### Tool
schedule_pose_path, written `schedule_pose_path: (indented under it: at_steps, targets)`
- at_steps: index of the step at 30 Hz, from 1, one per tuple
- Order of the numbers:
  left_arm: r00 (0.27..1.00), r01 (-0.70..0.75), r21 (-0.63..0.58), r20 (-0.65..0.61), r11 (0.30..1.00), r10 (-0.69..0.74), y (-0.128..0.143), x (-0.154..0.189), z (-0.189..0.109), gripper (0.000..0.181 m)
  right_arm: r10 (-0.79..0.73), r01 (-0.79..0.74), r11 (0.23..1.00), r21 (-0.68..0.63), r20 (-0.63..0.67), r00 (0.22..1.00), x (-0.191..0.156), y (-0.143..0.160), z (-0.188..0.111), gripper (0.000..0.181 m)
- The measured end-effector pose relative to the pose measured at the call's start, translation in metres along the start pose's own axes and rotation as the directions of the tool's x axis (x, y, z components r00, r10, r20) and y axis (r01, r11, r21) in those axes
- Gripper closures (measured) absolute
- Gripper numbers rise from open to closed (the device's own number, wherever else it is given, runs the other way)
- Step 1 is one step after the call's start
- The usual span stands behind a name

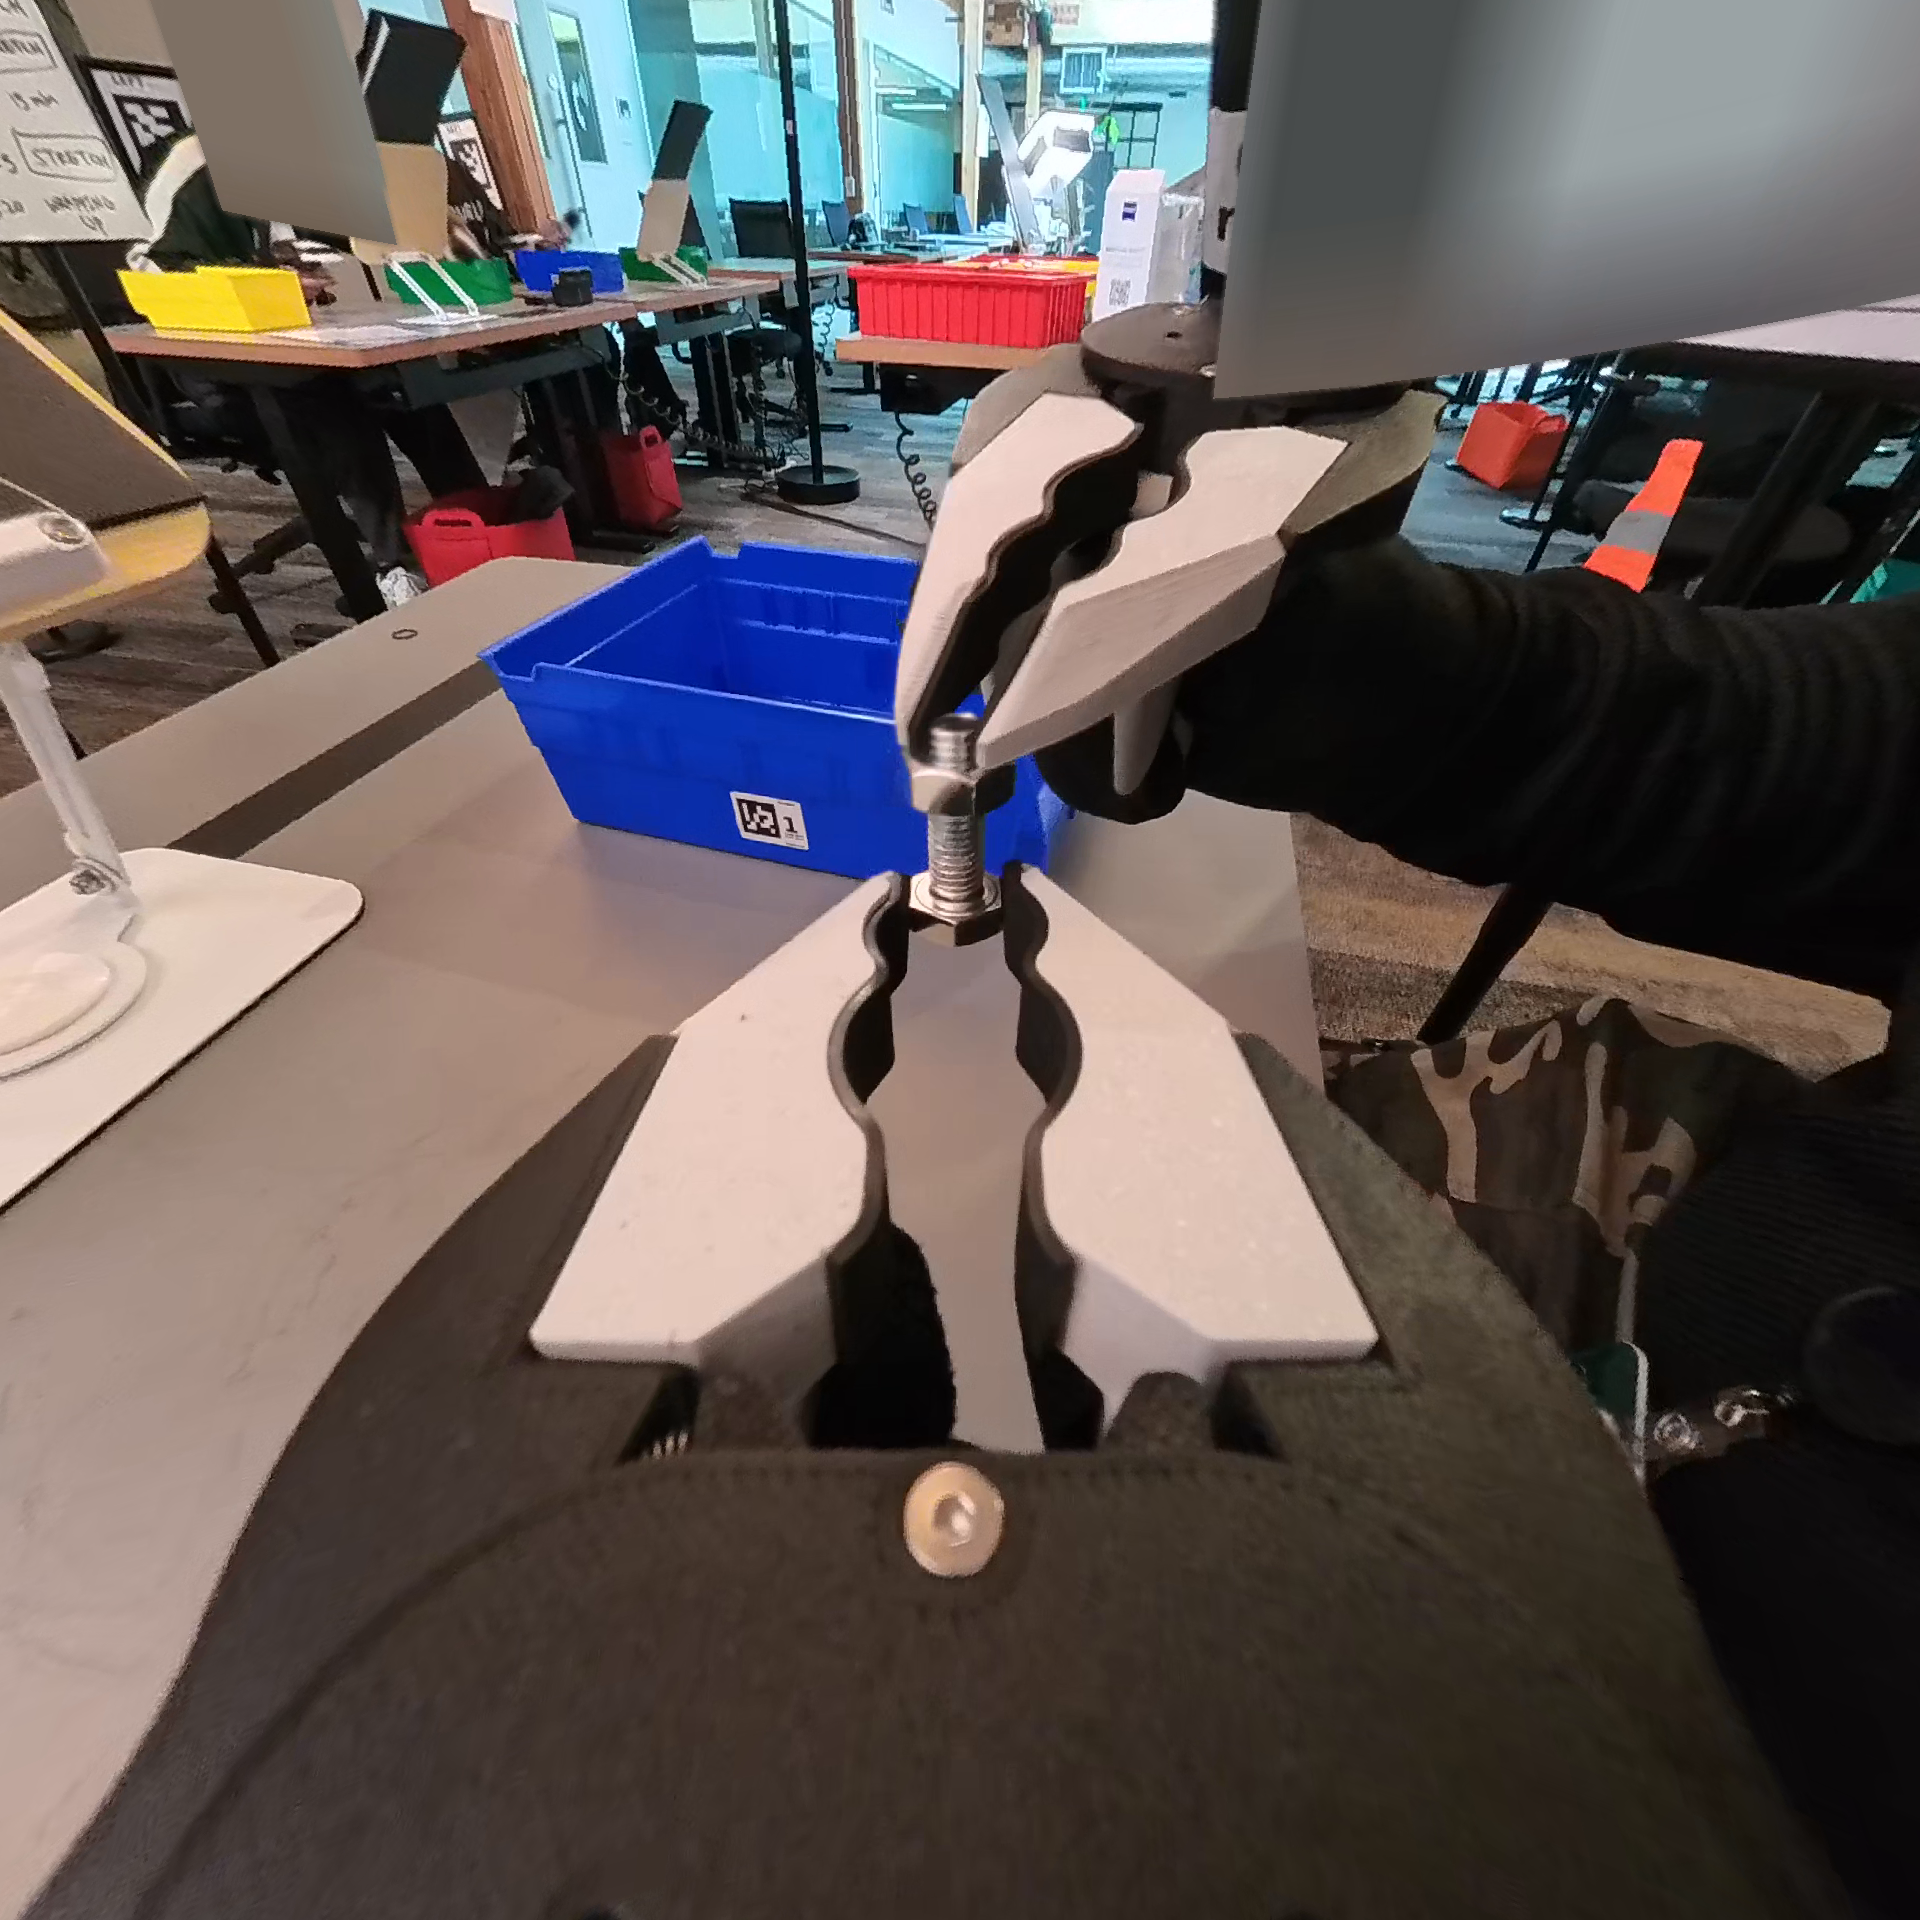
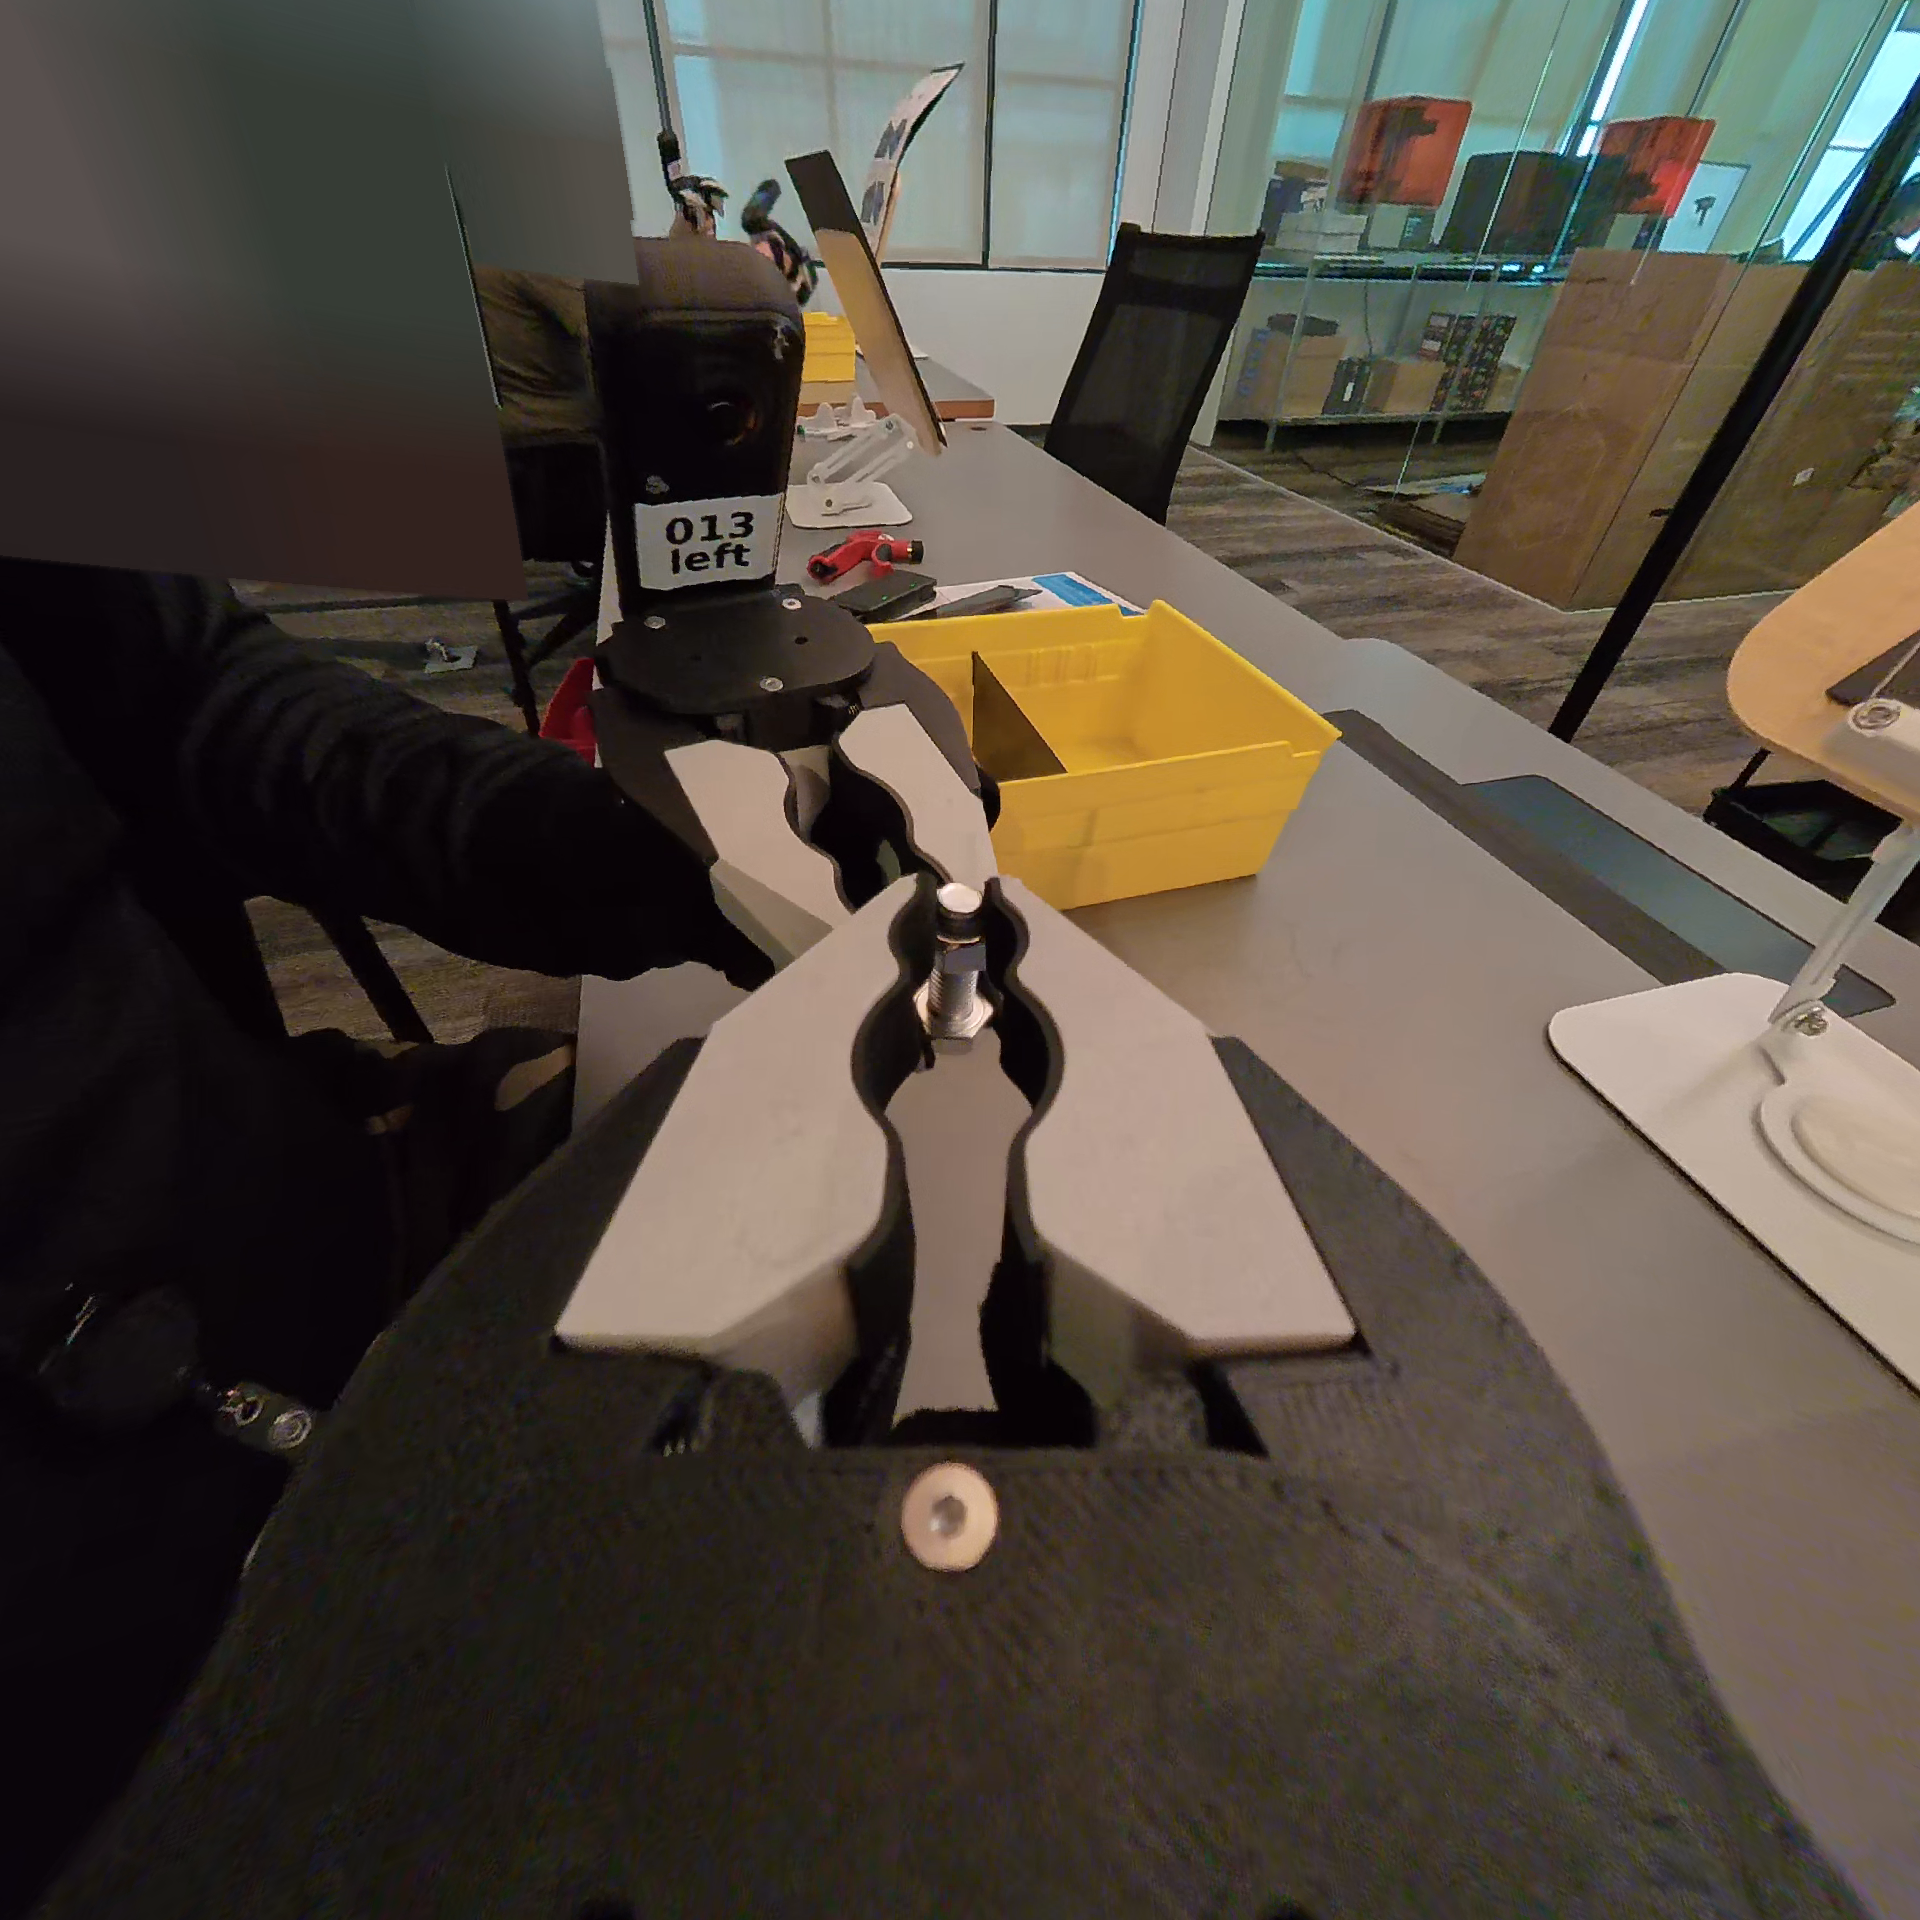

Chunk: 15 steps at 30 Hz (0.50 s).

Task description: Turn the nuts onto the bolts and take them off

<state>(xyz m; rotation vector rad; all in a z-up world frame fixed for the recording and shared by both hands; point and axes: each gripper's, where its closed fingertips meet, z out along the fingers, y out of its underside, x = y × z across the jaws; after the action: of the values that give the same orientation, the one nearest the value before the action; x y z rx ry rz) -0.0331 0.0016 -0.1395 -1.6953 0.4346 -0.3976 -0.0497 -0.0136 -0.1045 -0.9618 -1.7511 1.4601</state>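
Observation:
A steel bolt (image 1: 956, 852) stands upright above the grey table (image 1: 468, 1039). My left gripper (image 1: 951, 899) is shut on its hex head at the bottom. A steel nut (image 1: 940, 779) sits near the top of the thread, with the bolt's end just above it. My right gripper (image 1: 948, 753) comes down from above and is shut on the nut. In the right wrist view the bolt (image 2: 948, 987) and the nut (image 2: 956, 951) show between the tips of my right gripper (image 2: 956, 909). The left gripper's fingers (image 2: 904, 764) reach in from behind, and their tips are hidden.
A blue bin (image 1: 665, 748) stands just behind the bolt. A yellow bin (image 2: 1143, 831) with a divider stands behind the left gripper. A white stand base (image 1: 177, 966) sits at the left and another (image 2: 1714, 1101) at the right. The table edge is close on the right.

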Motion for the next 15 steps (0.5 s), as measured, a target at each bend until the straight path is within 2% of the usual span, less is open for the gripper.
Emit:
schedule_pose_path:
  at_steps: [15]
  targets:
    - [0.998, 0.065, 0.028, 0.000, 0.997, -0.065, -0.0028, -0.0058, -0.0008, 0.158, 0.003, -0.003, 1.000, 0.021, -0.022, 1.000, 0.0029, -0.0070, -0.0059, 0.175]
